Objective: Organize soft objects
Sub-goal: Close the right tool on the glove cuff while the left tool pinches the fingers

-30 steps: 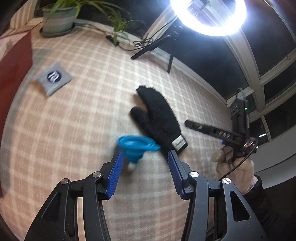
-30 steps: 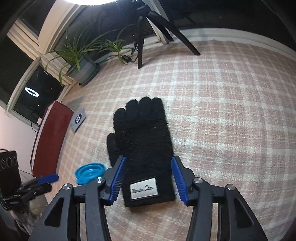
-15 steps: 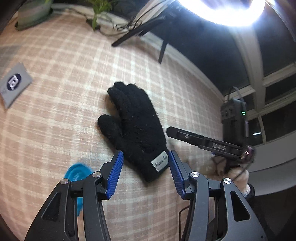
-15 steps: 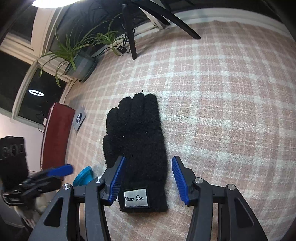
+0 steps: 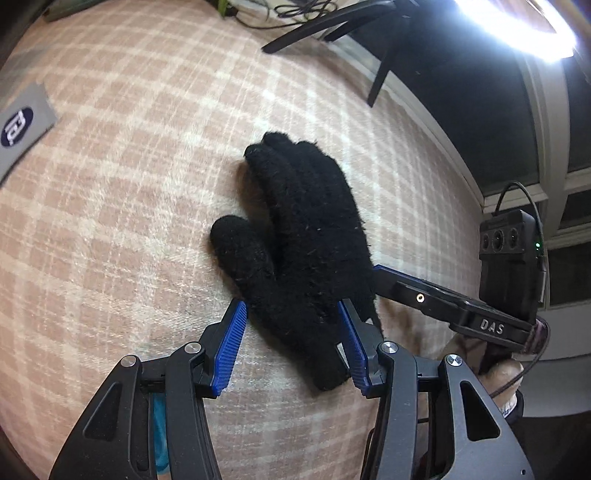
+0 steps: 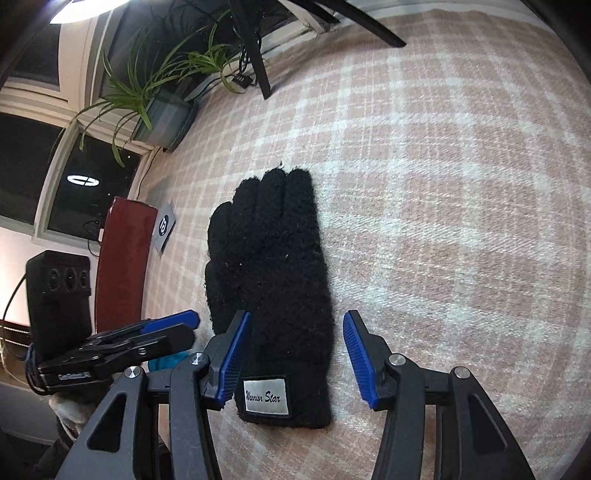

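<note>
Left wrist view: black knit glove (image 5: 299,240) flat on pink plaid cloth (image 5: 110,229), fingertips toward 11 o'clock, cuff between the wide-apart blue pads of left gripper (image 5: 291,347), nothing clamped; right gripper (image 5: 380,273) reaching in from 3 o'clock, tip just beside the glove's edge; grey patch with dark round logo (image 5: 22,127) at 9 o'clock; tripod legs (image 5: 354,22) at 12 o'clock

Right wrist view: same glove (image 6: 267,280) at centre, fingertips toward 12 o'clock, "Warrior Star" label (image 6: 265,396) on cuff; right gripper (image 6: 297,358) spread apart astride the cuff, gripping nothing; left gripper (image 6: 166,325) at 9 o'clock beside the glove; potted plant (image 6: 159,92) at 11 o'clock; dark red panel (image 6: 122,258) and grey patch (image 6: 164,225) at 10 o'clock
</note>
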Action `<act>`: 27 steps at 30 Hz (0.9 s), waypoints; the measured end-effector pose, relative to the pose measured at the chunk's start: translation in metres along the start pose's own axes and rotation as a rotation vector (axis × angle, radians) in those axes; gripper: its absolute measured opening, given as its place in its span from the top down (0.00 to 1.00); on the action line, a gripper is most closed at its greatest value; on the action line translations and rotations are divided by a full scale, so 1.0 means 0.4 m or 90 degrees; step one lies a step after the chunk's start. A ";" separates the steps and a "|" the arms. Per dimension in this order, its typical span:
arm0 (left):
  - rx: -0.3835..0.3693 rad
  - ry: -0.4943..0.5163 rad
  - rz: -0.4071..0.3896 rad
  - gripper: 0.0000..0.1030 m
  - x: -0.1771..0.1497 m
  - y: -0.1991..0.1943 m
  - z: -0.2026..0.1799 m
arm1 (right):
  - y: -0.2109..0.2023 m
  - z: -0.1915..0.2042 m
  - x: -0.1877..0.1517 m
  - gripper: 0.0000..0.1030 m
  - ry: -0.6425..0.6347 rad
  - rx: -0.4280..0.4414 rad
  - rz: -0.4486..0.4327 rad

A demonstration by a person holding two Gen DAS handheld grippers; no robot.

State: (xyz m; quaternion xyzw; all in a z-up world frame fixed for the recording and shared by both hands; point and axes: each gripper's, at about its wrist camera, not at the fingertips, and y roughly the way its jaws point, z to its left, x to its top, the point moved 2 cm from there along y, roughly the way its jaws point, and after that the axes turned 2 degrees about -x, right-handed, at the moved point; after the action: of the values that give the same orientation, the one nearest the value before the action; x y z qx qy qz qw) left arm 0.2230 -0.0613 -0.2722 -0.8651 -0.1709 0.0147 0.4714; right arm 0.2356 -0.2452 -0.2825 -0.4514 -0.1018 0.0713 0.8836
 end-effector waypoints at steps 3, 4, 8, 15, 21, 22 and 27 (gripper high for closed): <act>-0.003 -0.014 0.005 0.52 0.000 0.021 0.009 | 0.008 0.006 0.001 0.54 -0.007 0.007 0.005; -0.002 -0.017 0.006 0.52 0.000 0.025 0.011 | 0.009 0.007 0.003 0.54 -0.007 0.011 0.006; -0.021 -0.033 0.000 0.52 -0.005 0.046 0.017 | 0.017 0.005 0.005 0.52 0.005 0.036 0.012; -0.047 -0.040 -0.018 0.52 0.006 0.060 0.005 | 0.025 0.006 0.004 0.52 0.010 0.056 0.013; -0.053 -0.045 -0.026 0.53 0.017 0.067 -0.001 | 0.028 0.017 0.002 0.55 0.002 0.046 0.007; -0.055 -0.045 -0.026 0.53 0.020 0.069 0.000 | 0.028 0.016 0.000 0.55 0.003 0.047 0.005; -0.063 -0.052 -0.032 0.58 0.018 0.072 0.001 | 0.030 0.012 -0.010 0.61 0.007 0.049 0.006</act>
State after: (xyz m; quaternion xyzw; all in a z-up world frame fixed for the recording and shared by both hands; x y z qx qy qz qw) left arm 0.2378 -0.0728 -0.2950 -0.8814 -0.2124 0.0298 0.4209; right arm 0.2301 -0.2354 -0.2900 -0.4177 -0.0924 0.0770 0.9006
